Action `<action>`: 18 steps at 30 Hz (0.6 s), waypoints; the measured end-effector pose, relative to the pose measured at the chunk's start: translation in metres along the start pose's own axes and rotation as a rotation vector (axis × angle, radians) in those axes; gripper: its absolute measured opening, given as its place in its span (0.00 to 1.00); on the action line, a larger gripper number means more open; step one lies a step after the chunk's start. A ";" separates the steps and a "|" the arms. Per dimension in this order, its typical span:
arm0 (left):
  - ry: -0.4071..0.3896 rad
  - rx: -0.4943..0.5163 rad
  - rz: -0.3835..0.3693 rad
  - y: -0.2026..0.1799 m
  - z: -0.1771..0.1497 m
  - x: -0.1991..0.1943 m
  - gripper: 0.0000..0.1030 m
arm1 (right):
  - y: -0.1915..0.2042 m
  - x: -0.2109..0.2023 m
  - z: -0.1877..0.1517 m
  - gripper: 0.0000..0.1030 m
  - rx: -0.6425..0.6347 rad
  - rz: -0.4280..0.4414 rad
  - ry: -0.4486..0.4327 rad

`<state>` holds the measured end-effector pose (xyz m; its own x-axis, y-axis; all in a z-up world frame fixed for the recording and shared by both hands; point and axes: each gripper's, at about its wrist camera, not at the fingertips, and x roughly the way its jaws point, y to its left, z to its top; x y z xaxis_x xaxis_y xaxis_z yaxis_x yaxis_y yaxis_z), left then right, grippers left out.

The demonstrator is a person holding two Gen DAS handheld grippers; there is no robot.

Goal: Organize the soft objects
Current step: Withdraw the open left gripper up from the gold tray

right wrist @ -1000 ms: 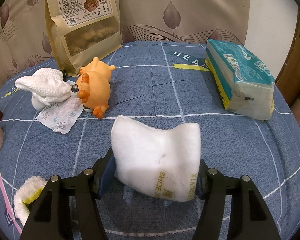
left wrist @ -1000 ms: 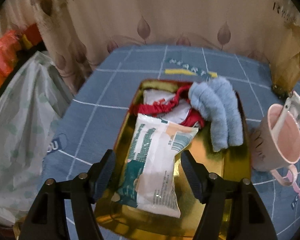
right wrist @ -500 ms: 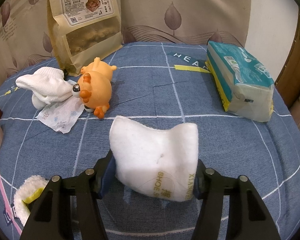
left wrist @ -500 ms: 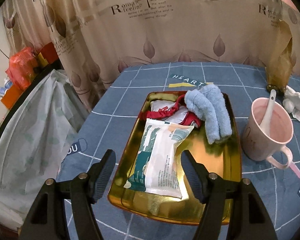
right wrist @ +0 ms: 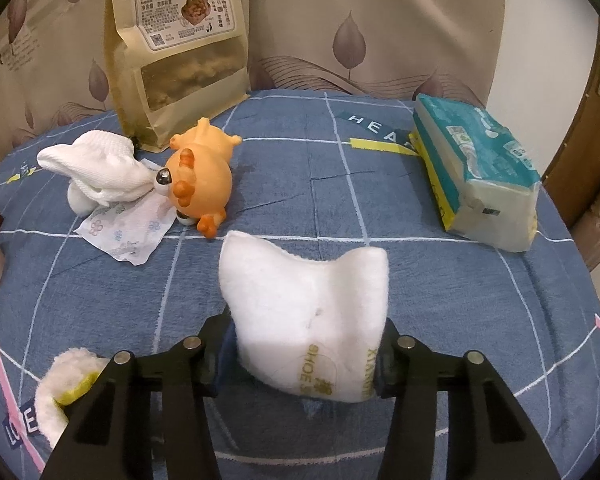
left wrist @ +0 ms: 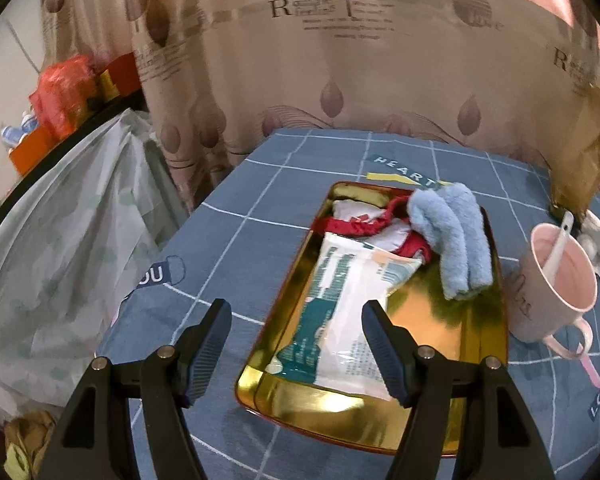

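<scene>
A gold tray (left wrist: 452,332) on the blue tablecloth holds a tissue pack (left wrist: 340,316), a red and white cloth (left wrist: 364,228) and a rolled light blue towel (left wrist: 456,240). My left gripper (left wrist: 296,348) is open and empty, raised above the tray's near left corner. My right gripper (right wrist: 300,356) is shut on a white shoe sponge (right wrist: 304,308) with gold lettering, held just above the cloth. A white sock (right wrist: 96,172), a fluffy white and yellow item (right wrist: 64,388) and a tissue pack (right wrist: 480,172) lie on the table.
A pink mug (left wrist: 556,284) with a spoon stands right of the tray. An orange toy (right wrist: 200,176), a printed wipe (right wrist: 128,228) and a tall snack bag (right wrist: 176,40) sit at the back left. Curtain behind; a plastic-covered object (left wrist: 60,240) beyond the table's left edge.
My left gripper has lifted and pulled back to the left, away from the tissue pack in the tray. My right gripper has closed slightly on the sponge and barely moved.
</scene>
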<state>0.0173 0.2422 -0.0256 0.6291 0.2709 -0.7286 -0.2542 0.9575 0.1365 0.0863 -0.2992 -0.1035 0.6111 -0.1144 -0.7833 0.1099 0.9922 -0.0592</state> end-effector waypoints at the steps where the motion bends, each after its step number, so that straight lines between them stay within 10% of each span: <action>1: -0.001 -0.005 0.004 0.002 0.000 0.000 0.67 | 0.002 -0.003 0.000 0.46 -0.001 -0.002 -0.003; 18: 0.005 -0.104 -0.009 0.023 0.002 0.002 0.67 | 0.092 -0.068 0.030 0.46 -0.147 0.159 -0.080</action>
<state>0.0139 0.2650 -0.0228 0.6279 0.2614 -0.7331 -0.3234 0.9444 0.0598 0.0791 -0.2013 -0.0372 0.6727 0.0460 -0.7385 -0.1044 0.9940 -0.0332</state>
